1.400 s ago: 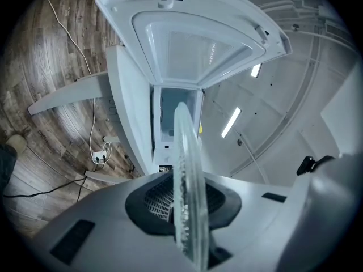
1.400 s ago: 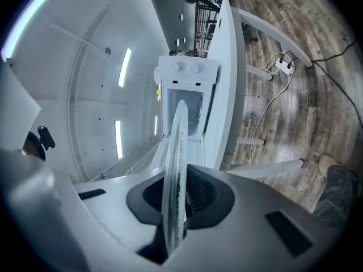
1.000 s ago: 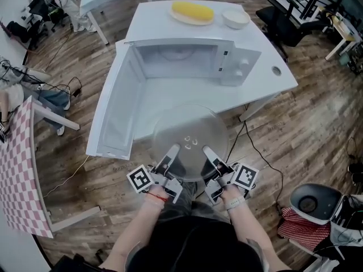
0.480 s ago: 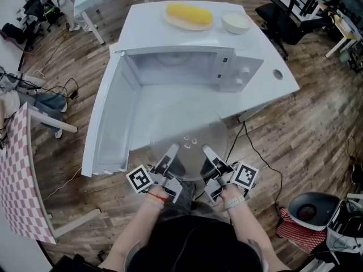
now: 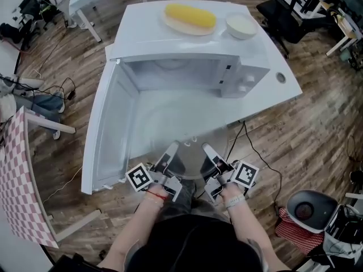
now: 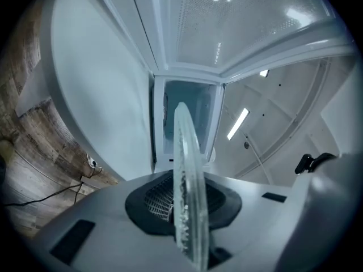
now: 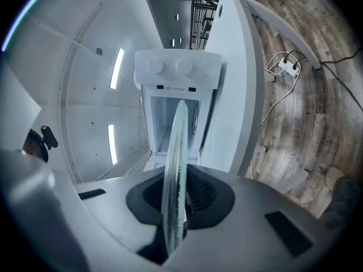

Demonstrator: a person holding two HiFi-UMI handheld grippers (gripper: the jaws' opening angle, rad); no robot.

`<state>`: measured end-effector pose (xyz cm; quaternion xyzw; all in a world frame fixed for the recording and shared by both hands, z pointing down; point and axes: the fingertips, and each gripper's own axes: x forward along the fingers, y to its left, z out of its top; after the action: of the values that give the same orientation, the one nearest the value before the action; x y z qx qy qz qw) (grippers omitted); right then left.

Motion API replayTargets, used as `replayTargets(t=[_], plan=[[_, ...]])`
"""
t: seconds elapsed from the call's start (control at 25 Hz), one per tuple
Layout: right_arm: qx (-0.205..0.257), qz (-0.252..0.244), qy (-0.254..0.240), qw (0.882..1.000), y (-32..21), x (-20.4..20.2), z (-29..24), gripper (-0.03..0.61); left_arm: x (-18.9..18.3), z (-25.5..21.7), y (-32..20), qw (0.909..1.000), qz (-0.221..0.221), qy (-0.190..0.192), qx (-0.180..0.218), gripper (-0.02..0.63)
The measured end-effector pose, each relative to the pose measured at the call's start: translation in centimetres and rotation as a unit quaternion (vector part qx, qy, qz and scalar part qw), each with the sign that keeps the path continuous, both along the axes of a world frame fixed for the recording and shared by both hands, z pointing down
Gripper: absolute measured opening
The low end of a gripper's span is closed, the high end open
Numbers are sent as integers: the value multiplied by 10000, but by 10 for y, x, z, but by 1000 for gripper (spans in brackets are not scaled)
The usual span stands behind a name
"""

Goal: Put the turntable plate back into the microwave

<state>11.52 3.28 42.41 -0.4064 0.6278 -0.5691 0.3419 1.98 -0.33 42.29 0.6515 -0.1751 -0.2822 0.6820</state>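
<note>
A clear glass turntable plate (image 5: 190, 152) is held level in front of the open white microwave (image 5: 244, 72). Its far part reaches over the cavity floor (image 5: 170, 109). My left gripper (image 5: 172, 148) is shut on the plate's near left rim. My right gripper (image 5: 207, 149) is shut on the near right rim. In the left gripper view the plate (image 6: 187, 169) stands edge-on between the jaws of my left gripper (image 6: 190, 208), facing the cavity (image 6: 190, 118). The right gripper view shows the plate (image 7: 177, 163) clamped in my right gripper (image 7: 178, 200), below the knob panel (image 7: 178, 67).
The microwave door (image 5: 110, 135) hangs wide open to the left. On the white table (image 5: 278, 89) behind the oven lie a yellow item on a plate (image 5: 190, 16) and a white bowl (image 5: 241, 24). A checkered cloth (image 5: 20, 180) is at left, a cable (image 5: 255, 152) on the floor.
Both grippers and the glass plate have moved forward to the microwave's opening; the plate's far edge now lies over the cavity floor. Both grips are unchanged.
</note>
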Motion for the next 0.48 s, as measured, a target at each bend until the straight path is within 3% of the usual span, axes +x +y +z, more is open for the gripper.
replayTargets(t=[0.48], plan=[[-10,15,52,10000,-34,6,5,41,6,5,-34,10000,2,11,-15,75]])
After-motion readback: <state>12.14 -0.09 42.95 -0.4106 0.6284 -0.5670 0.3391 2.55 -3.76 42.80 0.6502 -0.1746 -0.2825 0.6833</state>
